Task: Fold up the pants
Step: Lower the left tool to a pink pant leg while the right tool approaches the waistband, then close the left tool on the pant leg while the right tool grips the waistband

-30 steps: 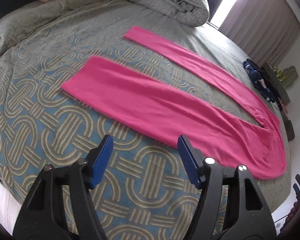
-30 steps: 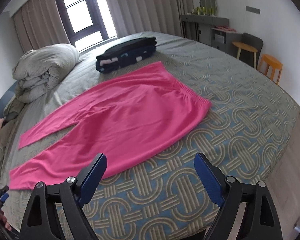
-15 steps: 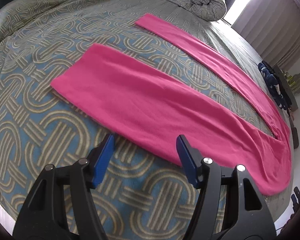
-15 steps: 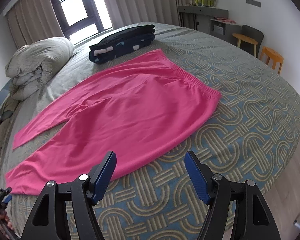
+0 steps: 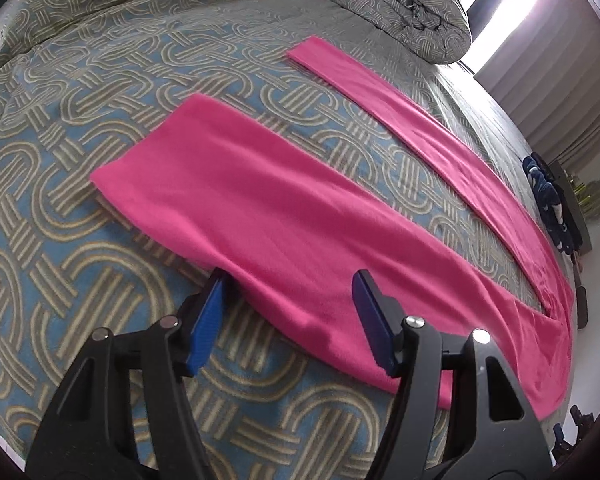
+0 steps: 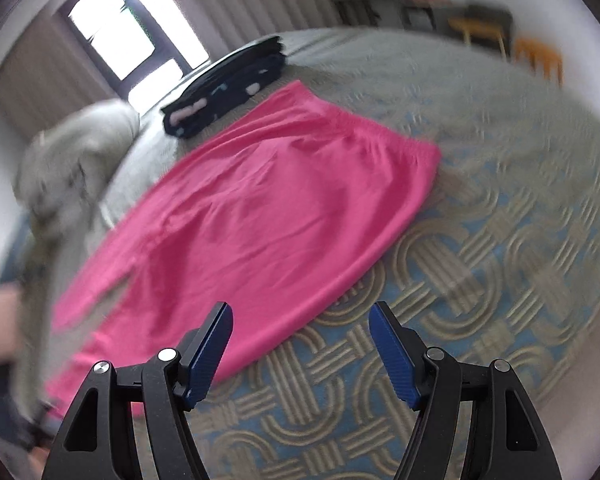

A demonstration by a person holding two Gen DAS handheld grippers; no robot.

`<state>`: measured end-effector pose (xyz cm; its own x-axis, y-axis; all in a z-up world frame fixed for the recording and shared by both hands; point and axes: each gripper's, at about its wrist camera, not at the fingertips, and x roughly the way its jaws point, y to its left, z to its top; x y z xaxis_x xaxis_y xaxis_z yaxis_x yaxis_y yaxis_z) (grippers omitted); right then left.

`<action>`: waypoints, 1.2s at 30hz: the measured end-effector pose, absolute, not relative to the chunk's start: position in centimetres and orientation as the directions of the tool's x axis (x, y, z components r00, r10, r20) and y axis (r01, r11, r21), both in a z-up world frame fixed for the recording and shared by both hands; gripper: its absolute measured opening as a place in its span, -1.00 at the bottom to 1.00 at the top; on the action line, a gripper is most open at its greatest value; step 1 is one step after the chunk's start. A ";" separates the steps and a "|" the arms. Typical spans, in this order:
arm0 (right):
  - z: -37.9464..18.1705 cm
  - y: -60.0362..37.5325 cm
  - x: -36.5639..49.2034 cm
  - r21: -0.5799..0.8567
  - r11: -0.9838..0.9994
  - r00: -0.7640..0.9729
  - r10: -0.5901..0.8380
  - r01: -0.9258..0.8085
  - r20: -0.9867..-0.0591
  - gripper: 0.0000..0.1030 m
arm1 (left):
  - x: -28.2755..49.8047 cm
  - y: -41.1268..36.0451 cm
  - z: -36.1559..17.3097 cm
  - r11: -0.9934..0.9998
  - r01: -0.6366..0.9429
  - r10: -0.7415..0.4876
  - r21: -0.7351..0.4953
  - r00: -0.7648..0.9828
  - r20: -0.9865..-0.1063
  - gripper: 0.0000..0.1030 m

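Left wrist view: the left hand-held gripper has its blue pads spread wide apart, holding nothing. It hovers at the near edge of one leg of the pink pants, the left pad beside the fabric edge and the right pad over the cloth; whether either touches it cannot be told. The pants lie flat on a patterned bed, legs spread in a V. A rolled grey duvet sits at the far side.

Right wrist view, blurred: the right hand-held gripper is also wide apart and holds nothing, straddling the pants' side edge below the waistband. Dark folded clothes lie beyond the waistband.
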<state>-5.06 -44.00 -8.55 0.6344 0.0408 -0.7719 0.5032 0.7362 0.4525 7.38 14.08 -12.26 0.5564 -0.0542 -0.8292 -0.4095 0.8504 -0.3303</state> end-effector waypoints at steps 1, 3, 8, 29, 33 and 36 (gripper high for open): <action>-8.9 -44.7 -5.2 0.489 0.704 0.640 0.064 0.515 -0.766 0.40 | 7.4 14.0 -12.2 0.853 -0.410 -0.052 -0.322 0.548 -0.835 0.25; -9.3 -45.6 -5.4 0.521 0.668 0.648 0.076 0.531 -0.758 0.40 | 7.1 13.8 -12.1 0.857 -0.416 -0.044 -0.305 0.530 -0.847 0.25; -9.5 -46.4 -5.4 0.523 0.655 0.653 0.059 0.545 -0.755 0.40 | 6.3 13.5 -12.0 0.853 -0.423 -0.049 -0.305 0.518 -0.854 0.25; -12.1 -49.2 -2.4 0.574 0.596 0.672 0.077 0.562 -0.737 0.40 | 9.9 14.2 -12.8 0.837 -0.481 0.045 -0.260 0.535 -0.844 0.32; -12.5 -49.9 -1.6 0.613 0.565 0.692 0.098 0.553 -0.715 0.40 | 9.6 15.5 -12.7 0.812 -0.510 0.046 -0.284 0.541 -0.840 -0.10; -12.5 -50.1 -1.2 0.627 0.551 0.700 0.103 0.551 -0.706 0.40 | 9.2 15.9 -12.7 0.807 -0.507 0.024 -0.303 0.541 -0.840 -0.16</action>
<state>-1.21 -50.13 -12.53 0.7002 0.1033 -0.7064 0.5513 0.5505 0.6269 9.21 15.93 -12.75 0.5415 0.0245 -0.8404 -0.5071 0.8068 -0.3032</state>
